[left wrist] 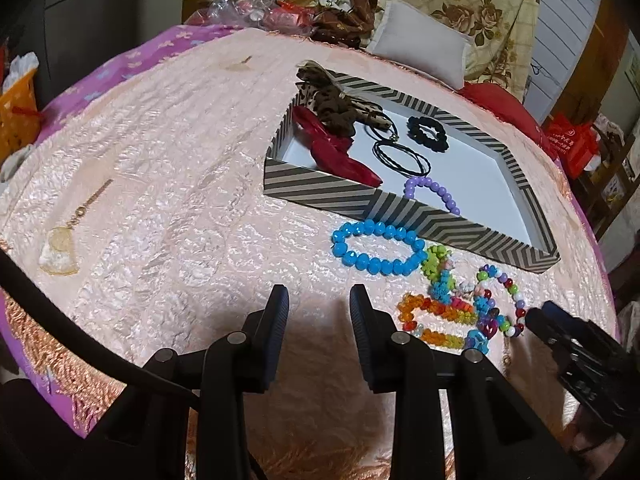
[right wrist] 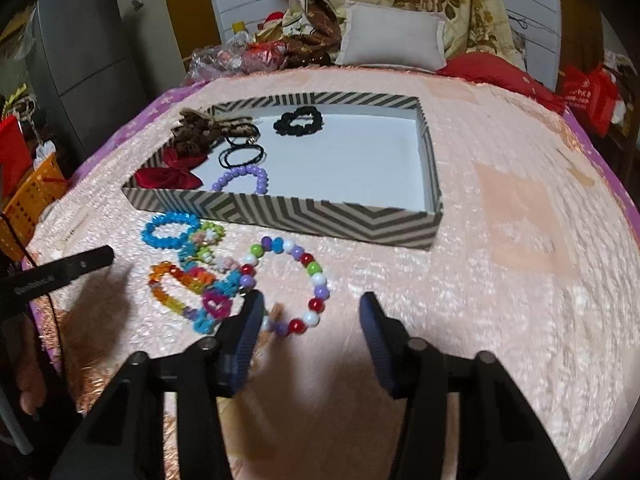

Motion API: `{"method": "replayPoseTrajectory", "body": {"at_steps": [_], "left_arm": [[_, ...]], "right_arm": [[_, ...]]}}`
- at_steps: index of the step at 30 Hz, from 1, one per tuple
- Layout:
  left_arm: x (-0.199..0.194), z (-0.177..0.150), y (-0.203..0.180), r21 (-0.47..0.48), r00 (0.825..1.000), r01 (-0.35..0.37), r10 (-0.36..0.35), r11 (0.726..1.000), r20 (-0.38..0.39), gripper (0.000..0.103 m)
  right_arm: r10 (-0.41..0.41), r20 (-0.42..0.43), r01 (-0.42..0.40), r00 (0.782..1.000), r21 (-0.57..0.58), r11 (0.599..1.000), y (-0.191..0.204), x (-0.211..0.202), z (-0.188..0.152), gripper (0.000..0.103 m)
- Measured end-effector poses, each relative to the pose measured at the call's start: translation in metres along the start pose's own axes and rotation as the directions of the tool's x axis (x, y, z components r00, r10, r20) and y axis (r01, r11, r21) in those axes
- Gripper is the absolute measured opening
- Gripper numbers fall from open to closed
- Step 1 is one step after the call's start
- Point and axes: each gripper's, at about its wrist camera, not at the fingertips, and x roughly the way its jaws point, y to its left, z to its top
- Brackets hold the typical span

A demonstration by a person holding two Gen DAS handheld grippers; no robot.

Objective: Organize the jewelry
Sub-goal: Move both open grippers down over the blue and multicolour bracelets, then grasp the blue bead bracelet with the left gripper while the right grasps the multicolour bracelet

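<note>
1. Nearest to the cameras, both grippers hang over the pink bedspread point(right wrist: 500, 152). The left gripper point(left wrist: 319, 294) has its jaws apart with nothing between them, only cloth under it.
2. The right gripper point(right wrist: 312, 300) also stands with its jaws apart and grips nothing; its left finger is just beside the multicolour bead bracelet point(right wrist: 316, 280), which lies on the cloth.
3. Just behind, a small heap of jewelry lies together: an orange bead bracelet point(left wrist: 424, 312), a pink heart charm point(right wrist: 216, 304) and a green flower piece point(left wrist: 436, 258).
4. A blue bead bracelet point(left wrist: 378, 246) lies beside the heap, near the front wall of the box.
5. Farther, the striped box point(right wrist: 304, 216) holds a purple bead bracelet point(right wrist: 244, 178), a red bow point(right wrist: 168, 176), black cords point(right wrist: 242, 156), a black scrunchie point(right wrist: 298, 120) and a leopard scrunchie point(right wrist: 196, 132).
6. Behind the box, a white pillow point(right wrist: 392, 36) lies at the far end.
</note>
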Motion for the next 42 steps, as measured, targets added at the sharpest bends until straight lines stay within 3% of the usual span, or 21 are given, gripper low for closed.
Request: {"method": "replayPoseTrajectory", "body": {"at_steps": [9, 13, 18, 27, 34, 38, 39, 42], "left_arm": [[0.019, 0.019, 0.001, -0.028, 0.997, 0.069, -0.070, 0.997, -0.029, 0.023], [0.028, 0.026, -0.004, -0.024, 0.995, 0.091, -0.092, 0.996, -0.041, 0.024], [0.041, 0.032, -0.011, 0.006, 0.994, 0.077, -0.076, 0.997, -0.073, 0.025], [0.047, 0.030, -0.023, 0.052, 0.998, 0.018, -0.015, 0.998, -0.054, 0.025], [0.048, 0.030, -0.026, 0.073, 0.999, 0.000, 0.004, 0.997, -0.046, 0.025], [0.049, 0.029, -0.026, 0.075, 0.999, 0.000, 0.002, 0.997, -0.039, 0.025], [0.048, 0.029, -0.025, 0.076, 0.999, -0.001, 0.004, 0.997, -0.036, 0.023], [0.050, 0.029, -0.023, 0.086, 0.999, 0.004, -0.001, 0.996, -0.040, 0.001]], "right_arm": [[-0.061, -0.002, 0.060, 0.998, -0.065, 0.996, 0.002, 0.022, 0.003, 0.026], [-0.046, -0.001, 0.046, 0.999, -0.050, 0.998, -0.002, 0.021, 0.003, 0.025], [-0.040, -0.001, 0.040, 0.999, -0.045, 0.998, -0.003, 0.021, 0.004, 0.026], [-0.023, -0.001, 0.023, 1.000, -0.035, 0.999, -0.004, 0.022, 0.005, 0.026], [-0.056, -0.003, 0.056, 0.998, -0.062, 0.996, 0.001, 0.023, 0.005, 0.026], [-0.077, -0.001, 0.076, 0.997, -0.083, 0.994, 0.006, 0.023, 0.004, 0.013], [-0.069, -0.001, 0.068, 0.998, -0.083, 0.994, 0.006, 0.022, 0.004, 0.011], [-0.048, 0.006, 0.048, 0.999, -0.067, 0.997, 0.002, 0.019, 0.004, 0.009]]}}
